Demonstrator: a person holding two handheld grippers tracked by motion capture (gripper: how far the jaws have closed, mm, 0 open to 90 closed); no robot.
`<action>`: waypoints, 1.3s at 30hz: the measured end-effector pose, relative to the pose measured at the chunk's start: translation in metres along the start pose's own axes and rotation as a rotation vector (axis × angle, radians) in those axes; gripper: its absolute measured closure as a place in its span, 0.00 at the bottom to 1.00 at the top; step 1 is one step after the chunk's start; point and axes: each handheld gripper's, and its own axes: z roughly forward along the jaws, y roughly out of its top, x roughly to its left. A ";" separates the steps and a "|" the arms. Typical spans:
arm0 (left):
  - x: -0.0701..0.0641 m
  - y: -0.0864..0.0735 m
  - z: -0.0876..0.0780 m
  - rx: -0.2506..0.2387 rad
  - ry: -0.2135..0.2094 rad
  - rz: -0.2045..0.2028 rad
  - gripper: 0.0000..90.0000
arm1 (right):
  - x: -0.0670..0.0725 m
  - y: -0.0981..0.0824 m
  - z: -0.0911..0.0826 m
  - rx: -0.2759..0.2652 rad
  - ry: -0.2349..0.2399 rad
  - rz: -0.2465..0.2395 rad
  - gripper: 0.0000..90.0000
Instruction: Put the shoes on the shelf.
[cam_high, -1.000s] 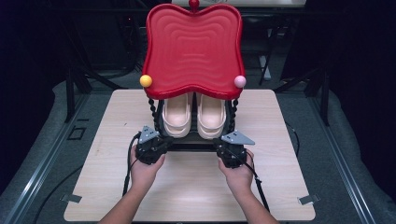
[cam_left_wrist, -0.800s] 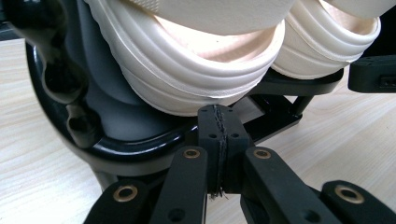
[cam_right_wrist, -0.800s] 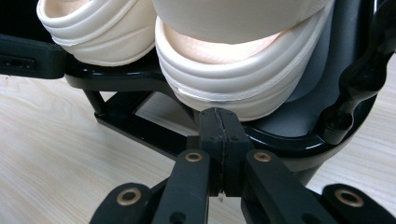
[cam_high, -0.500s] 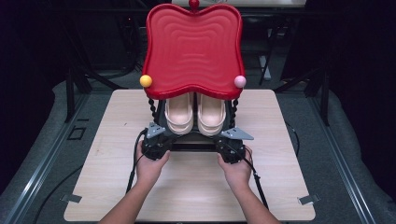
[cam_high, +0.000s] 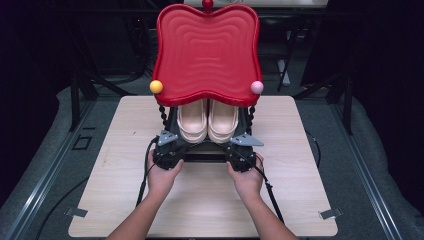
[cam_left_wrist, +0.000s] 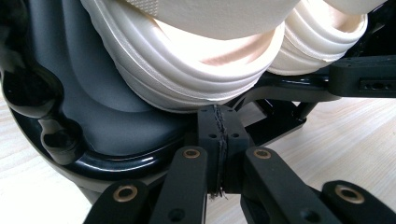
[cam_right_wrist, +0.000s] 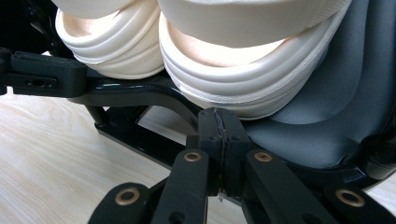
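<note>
A pair of cream platform shoes (cam_high: 207, 124) stands side by side on the dark lower shelf (cam_left_wrist: 116, 112) of a small rack, under its red wavy top tray (cam_high: 207, 55). A hand holds my left gripper (cam_high: 172, 146) at the shelf's front left corner. Its jaws are shut, pads pressed together with nothing between, and the tips (cam_left_wrist: 218, 122) sit at the glossy black rim just below a shoe's ribbed sole (cam_left_wrist: 196, 70). My right gripper (cam_high: 239, 147) mirrors it at the front right corner, shut and empty (cam_right_wrist: 219, 122), under the other shoe (cam_right_wrist: 238, 70).
The rack stands at the middle of a light wooden table (cam_high: 200, 200). A yellow ball (cam_high: 156, 86) and a pink ball (cam_high: 257, 87) cap the beaded posts. Cables trail back from both grippers. Dark floor and metal frames surround the table.
Both grippers have edged slightly inward, closer to the shoes on the lower shelf. Their jaws have stayed shut.
</note>
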 end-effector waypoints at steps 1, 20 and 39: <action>0.000 0.000 0.000 0.004 -0.002 0.000 1.00 | 0.000 0.000 0.000 -0.002 -0.001 -0.002 1.00; 0.001 -0.001 -0.008 -0.017 0.007 0.008 0.99 | 0.001 0.000 -0.005 -0.020 -0.004 -0.008 0.98; 0.001 -0.008 -0.031 -0.050 -0.004 0.024 0.97 | -0.001 -0.010 -0.026 -0.035 0.007 -0.041 0.96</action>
